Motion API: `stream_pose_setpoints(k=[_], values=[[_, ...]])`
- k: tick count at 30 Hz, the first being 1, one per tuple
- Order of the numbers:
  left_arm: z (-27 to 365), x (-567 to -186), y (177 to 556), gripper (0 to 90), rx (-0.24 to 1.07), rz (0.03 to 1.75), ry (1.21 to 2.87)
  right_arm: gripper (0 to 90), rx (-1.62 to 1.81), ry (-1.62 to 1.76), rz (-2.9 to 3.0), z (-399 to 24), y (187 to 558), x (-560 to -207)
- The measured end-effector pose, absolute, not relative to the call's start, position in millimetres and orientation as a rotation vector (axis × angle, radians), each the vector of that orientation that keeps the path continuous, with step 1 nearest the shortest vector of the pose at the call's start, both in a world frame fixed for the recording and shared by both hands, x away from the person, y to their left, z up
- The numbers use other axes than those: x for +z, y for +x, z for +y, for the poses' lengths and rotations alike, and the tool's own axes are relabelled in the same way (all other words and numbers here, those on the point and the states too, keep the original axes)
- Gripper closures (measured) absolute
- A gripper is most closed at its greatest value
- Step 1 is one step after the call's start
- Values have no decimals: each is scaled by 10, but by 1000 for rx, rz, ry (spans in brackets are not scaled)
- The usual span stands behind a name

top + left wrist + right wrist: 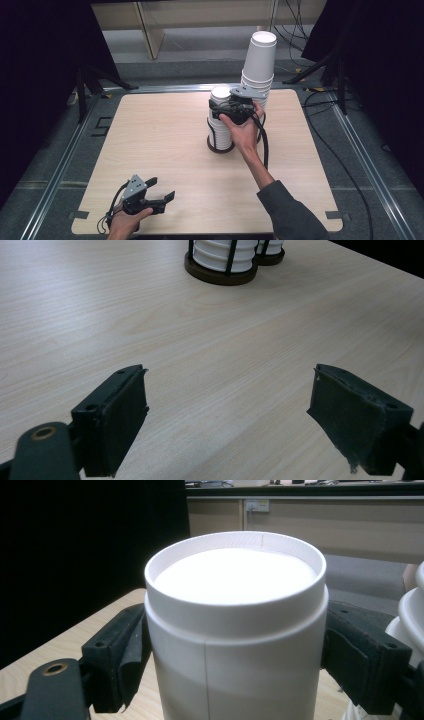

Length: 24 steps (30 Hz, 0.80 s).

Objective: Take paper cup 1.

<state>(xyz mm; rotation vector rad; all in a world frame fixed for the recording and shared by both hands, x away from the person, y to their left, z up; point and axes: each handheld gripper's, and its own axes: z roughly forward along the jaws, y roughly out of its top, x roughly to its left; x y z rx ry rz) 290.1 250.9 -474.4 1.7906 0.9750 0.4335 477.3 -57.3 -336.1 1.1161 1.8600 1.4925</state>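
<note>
An upside-down white paper cup [235,595] tops a short stack of cups [220,131] that stands in a dark-based holder near the table's middle. My right gripper [220,107] is at the top of that stack, and in the right gripper view its two black pads press the cup's sides, so it is shut on the cup. Just behind stands a taller, leaning stack of white cups [260,57]. Near the front left edge, my left gripper [162,187] is low over bare wood. Its jaws are spread wide with nothing between them.
The light wooden table [160,130] has rounded corners and sits in a metal frame. A black cable trails from the right gripper toward the person's sleeve [290,210]. In the left gripper view the two holder bases [222,270] stand far ahead. Dark curtains flank both sides.
</note>
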Motion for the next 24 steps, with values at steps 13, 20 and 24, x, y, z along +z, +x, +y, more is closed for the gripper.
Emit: stream_pose_setpoints(k=[13, 20, 24], values=[[2510, -4737, 2898, 145, 437, 968, 1796, 205, 1445, 1150, 1833, -503, 4794, -3388], [2509, -4740, 2896, 145, 432, 972, 1795, 215, 1435, 1131, 1829, -504, 4800, -3368], [2503, -4742, 2896, 145, 430, 972, 1790, 216, 1451, 1145, 1811, -493, 4773, -3321]])
